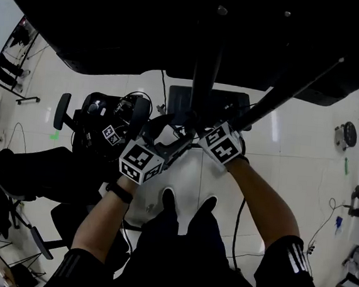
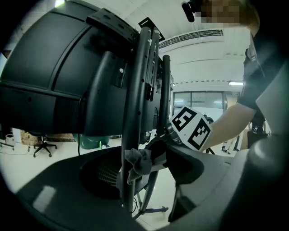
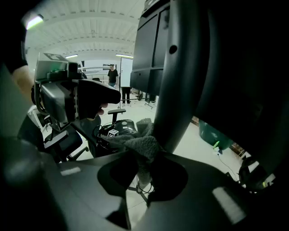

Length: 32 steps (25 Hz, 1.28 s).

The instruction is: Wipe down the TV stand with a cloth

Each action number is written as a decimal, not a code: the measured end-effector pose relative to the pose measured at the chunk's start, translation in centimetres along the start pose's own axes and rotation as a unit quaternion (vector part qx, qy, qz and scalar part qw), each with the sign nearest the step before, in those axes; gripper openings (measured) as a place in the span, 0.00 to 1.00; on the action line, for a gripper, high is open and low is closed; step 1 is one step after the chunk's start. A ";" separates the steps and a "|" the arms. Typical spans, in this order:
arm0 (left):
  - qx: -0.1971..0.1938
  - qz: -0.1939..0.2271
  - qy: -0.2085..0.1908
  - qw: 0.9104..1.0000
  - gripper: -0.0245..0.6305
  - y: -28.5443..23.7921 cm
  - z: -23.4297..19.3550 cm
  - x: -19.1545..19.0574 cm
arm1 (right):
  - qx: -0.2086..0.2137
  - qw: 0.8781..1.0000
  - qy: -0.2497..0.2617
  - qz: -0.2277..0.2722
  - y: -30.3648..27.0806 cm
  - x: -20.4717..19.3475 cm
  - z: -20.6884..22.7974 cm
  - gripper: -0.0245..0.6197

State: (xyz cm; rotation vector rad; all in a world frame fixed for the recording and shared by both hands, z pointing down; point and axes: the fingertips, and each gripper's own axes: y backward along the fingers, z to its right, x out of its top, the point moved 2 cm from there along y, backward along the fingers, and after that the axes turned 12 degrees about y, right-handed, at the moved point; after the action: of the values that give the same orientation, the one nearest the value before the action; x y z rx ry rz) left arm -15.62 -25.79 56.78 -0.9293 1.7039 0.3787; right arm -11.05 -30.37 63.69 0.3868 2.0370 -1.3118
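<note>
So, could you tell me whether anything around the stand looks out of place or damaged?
Nothing stands out. The right gripper holds the grey cloth bunched against the stand's black pole. The pole looks straight, and no spill shows on the white floor.

Grey cloth [image 3: 139,142], black TV stand [image 3: 184,72]

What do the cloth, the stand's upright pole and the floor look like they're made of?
Cloth: soft grey textile, likely microfibre or terry; it has a fuzzy nap and bunched folds.
Pole: probably painted metal with a smooth, dark satin finish; it shows a soft sheen and has a bolt head set in it.
Floor: pale glossy tiles; joint lines and light reflections show.
</note>
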 end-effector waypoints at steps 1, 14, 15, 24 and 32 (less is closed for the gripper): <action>0.002 -0.003 0.004 1.000 0.55 -0.2 -0.4 -0.8 | 0.000 1.000 -0.001 -0.003 -0.6 -0.6 -0.2 0.13; 0.017 -0.031 0.041 0.999 0.55 -3.4 -4.7 -9.6 | 0.012 0.997 -0.079 -0.021 -7.9 -8.8 -1.7 0.13; 0.018 -0.035 0.041 0.998 0.55 -3.7 -5.1 -10.4 | 0.013 0.996 -0.086 -0.024 -8.5 -9.6 -1.8 0.13; 0.020 -0.066 0.056 0.996 0.55 -6.0 -8.1 -17.9 | 0.016 0.992 -0.118 -0.038 -14.6 -16.3 -2.9 0.13; 0.027 -0.103 0.077 0.991 0.57 -7.6 -10.1 -23.9 | 0.028 0.988 -0.140 -0.063 -18.4 -19.9 -4.7 0.14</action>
State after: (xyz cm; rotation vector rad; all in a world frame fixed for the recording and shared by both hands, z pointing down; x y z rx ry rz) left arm -14.66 -28.05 83.69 -1.1064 1.7277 0.1247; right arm -8.81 -32.31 91.04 0.0921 1.8156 -1.4148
